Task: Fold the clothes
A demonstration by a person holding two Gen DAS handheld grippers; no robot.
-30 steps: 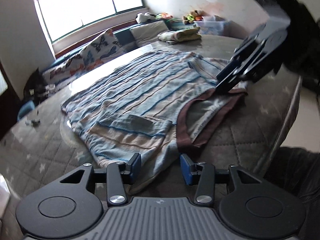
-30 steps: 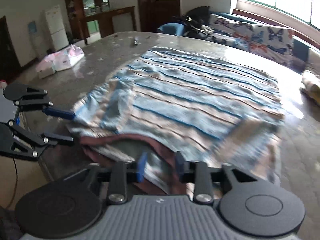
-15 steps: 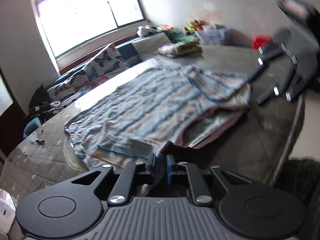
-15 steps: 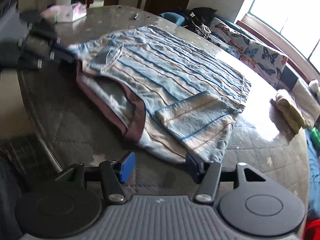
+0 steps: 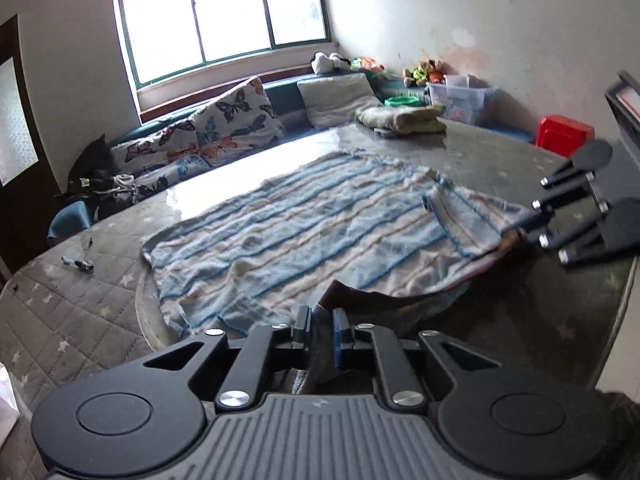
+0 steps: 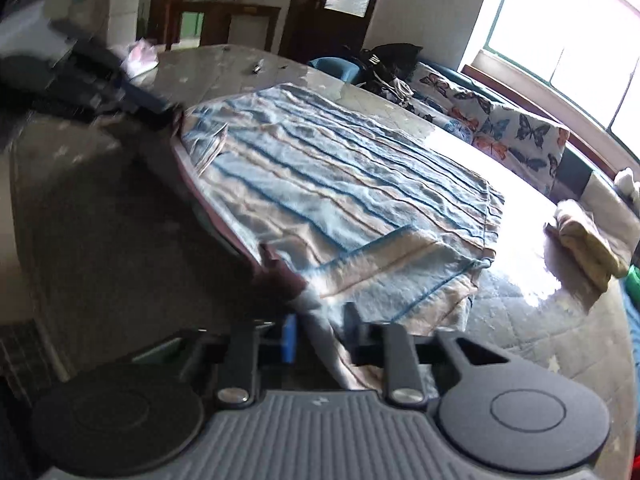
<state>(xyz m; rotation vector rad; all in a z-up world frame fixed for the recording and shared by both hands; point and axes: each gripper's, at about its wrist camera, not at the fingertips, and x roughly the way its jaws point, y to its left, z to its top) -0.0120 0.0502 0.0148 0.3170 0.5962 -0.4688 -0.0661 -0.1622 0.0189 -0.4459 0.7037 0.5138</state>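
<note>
Striped garment (image 5: 320, 236): knit top, pale blue and beige bands with thin darker blue lines; maroon-brown trim (image 5: 360, 290) along the near opening. Two patch pockets visible, one toward each near corner (image 6: 384, 264). State: spread mostly flat, front up, lightly wrinkled, on a grey quilted surface. The far edge lies flat; the near edge is lifted off the surface at both corners and drawn taut between them. Unfolded.

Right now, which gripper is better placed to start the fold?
Neither alone. Left gripper and right gripper each clamp a near shoulder of the striped shirt, so both should carry it together.
</note>
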